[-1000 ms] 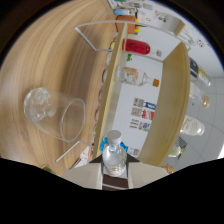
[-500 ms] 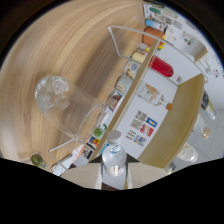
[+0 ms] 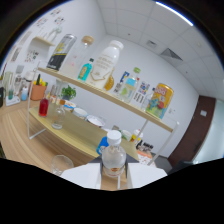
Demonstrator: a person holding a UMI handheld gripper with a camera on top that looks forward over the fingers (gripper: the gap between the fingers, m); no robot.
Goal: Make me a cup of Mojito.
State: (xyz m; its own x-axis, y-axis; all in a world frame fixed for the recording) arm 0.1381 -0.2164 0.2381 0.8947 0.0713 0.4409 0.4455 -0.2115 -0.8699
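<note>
Clear bottle (image 3: 114, 157) in tool (image 3: 114, 176)

Light: we see a bright, even room, lit from a ceiling strip (image 3: 172, 12) overhead.
Shadows: we find them soft and faint under the shelf (image 3: 107, 95).
Distortion: strong fisheye bends the shelf; edges fall to black.
Focus: we see everything mildly blurred.

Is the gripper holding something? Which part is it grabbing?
Yes, the gripper holds a small clear bottle with a white cap. Its two fingers press on the bottle's lower body, one on each side; the cap and neck stick out above them.
</note>
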